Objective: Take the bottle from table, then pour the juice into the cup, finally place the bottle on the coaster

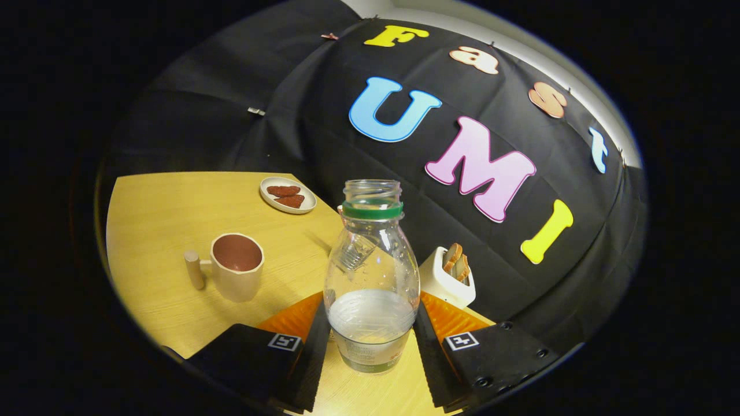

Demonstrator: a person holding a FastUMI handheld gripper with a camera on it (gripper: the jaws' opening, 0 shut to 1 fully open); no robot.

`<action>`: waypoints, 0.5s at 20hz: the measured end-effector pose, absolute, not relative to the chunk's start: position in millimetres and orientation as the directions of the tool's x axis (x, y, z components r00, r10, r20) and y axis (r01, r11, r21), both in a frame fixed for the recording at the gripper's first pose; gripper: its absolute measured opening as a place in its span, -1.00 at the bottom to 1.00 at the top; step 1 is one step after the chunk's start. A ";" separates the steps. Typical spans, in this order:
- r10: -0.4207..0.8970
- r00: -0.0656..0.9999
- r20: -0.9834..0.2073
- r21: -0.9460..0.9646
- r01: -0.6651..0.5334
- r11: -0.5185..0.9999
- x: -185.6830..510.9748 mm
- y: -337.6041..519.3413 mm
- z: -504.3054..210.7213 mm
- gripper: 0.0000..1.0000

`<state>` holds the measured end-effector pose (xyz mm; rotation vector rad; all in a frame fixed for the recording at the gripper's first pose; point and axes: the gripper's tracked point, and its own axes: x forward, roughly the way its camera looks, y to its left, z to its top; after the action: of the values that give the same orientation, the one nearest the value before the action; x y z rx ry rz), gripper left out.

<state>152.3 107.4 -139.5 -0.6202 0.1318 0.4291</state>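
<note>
claw (pixel 372 341): closed in on both sides of the bottle, low down, so it looks gripped
bottle (pixel 372 283): uncapped, roughly upright, some pale juice left, probably carried level to avoid spills
cup (pixel 237 266): ahead on the bench (pixel 162 231), mouth up, ready for pouring
plate (pixel 288 195): farther back, out of the way

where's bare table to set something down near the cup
Bare table lies between the cup and the plate, and beyond the cup's handle. It is crowded around the bottle, held between the gripper fingers, with the toast holder just beside it.
</note>
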 end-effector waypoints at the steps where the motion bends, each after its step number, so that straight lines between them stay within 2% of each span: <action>1: 0.339 0.909 -0.240 -0.578 -0.415 0.703 152.1 112.1 -140.2 0.50; 10: 0.285 0.925 -0.252 -0.736 -0.374 0.564 159.3 143.3 -157.9 0.50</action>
<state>159.3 143.3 -157.9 -0.8909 0.1087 0.3888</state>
